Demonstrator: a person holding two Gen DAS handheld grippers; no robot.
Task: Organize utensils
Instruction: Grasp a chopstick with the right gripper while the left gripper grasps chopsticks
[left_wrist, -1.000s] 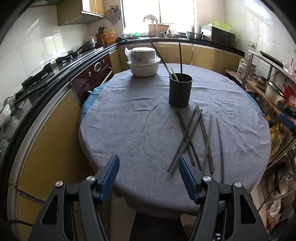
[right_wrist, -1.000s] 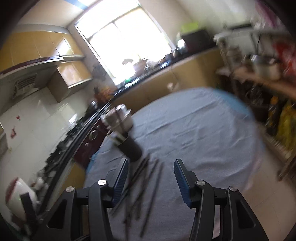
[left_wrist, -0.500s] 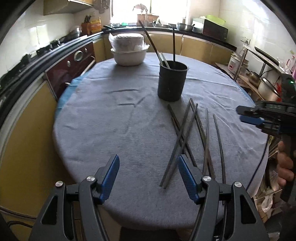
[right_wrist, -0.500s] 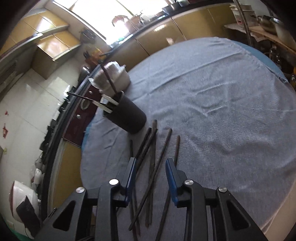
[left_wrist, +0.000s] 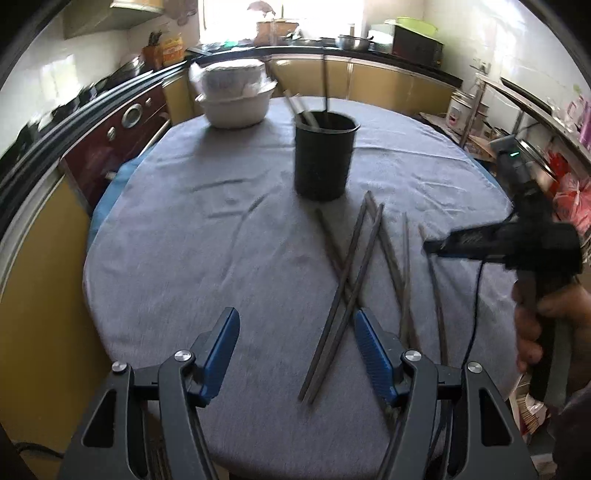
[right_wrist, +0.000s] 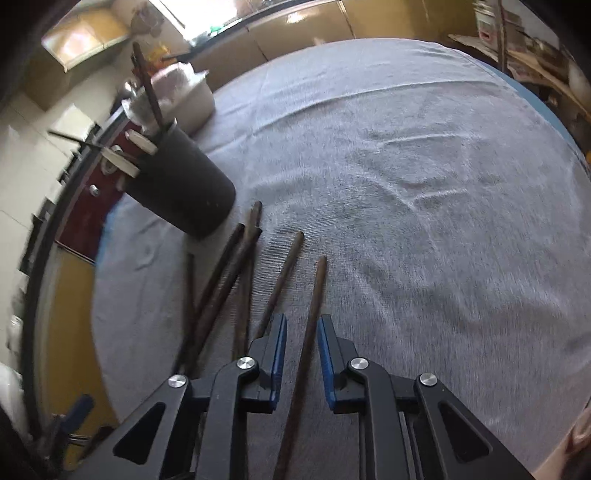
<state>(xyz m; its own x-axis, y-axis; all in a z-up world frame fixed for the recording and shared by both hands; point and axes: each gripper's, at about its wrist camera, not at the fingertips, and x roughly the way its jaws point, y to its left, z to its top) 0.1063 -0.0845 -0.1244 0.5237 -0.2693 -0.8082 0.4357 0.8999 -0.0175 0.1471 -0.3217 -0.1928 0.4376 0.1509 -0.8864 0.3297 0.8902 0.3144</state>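
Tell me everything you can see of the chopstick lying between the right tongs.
The chopstick is a long, thin, dark brown stick, wood by its look, lying flat on the grey tablecloth. It is the rightmost of the loose ones, apart from its neighbours, its far tip pointing up the table. The right tongs, which have just been closing, straddle it; the blue pads do not yet touch it.

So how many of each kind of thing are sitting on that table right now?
Loose chopsticks: 6
Chopsticks in the cup: 2
Pale handles in the cup: 2
Cup: 1
Bowl: 1
Bagged bundle on the bowl: 1
Total: 13
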